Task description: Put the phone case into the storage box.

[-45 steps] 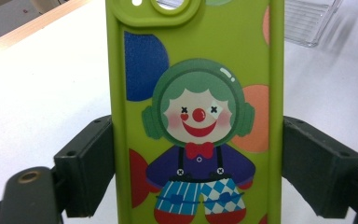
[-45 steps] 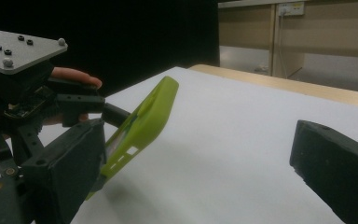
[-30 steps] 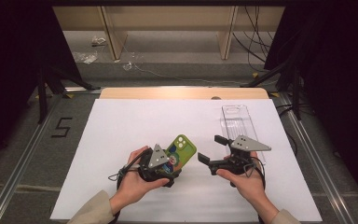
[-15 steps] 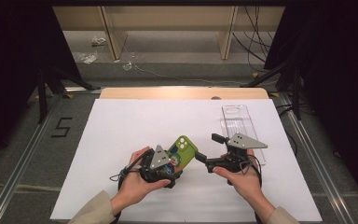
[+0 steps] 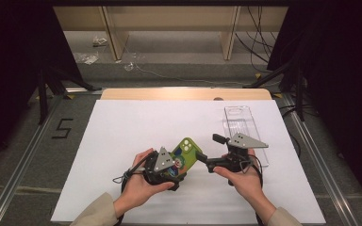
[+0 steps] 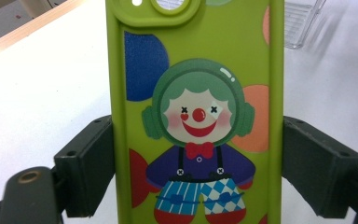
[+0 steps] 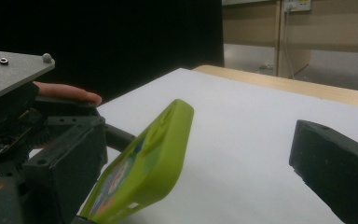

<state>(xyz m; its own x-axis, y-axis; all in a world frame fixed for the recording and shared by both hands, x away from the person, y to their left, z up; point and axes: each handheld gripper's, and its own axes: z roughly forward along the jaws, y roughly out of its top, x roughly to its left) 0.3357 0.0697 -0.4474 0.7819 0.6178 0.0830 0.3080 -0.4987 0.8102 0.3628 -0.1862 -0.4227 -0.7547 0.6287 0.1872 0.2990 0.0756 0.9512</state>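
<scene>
A lime-green phone case [image 5: 186,151] with a clown picture [image 6: 198,140] is held tilted just above the white sheet. My left gripper [image 5: 166,165] [image 6: 198,163] is shut on the case's two long edges near its lower end. My right gripper [image 5: 210,148] [image 7: 200,140] is open and points left at the case's camera end. In the right gripper view the case [image 7: 154,158] lies between that gripper's jaws, close to the left jaw and well apart from the right one.
A clear plastic tray [image 5: 240,123] [image 6: 303,23] lies on the white sheet [image 5: 136,127] at the back right. A wooden table edge [image 5: 184,94] runs along the far side. Behind it are table legs and cables on the floor.
My right gripper has moved left, so its jaws now reach the case's camera end. The left gripper and the case have hardly moved.
</scene>
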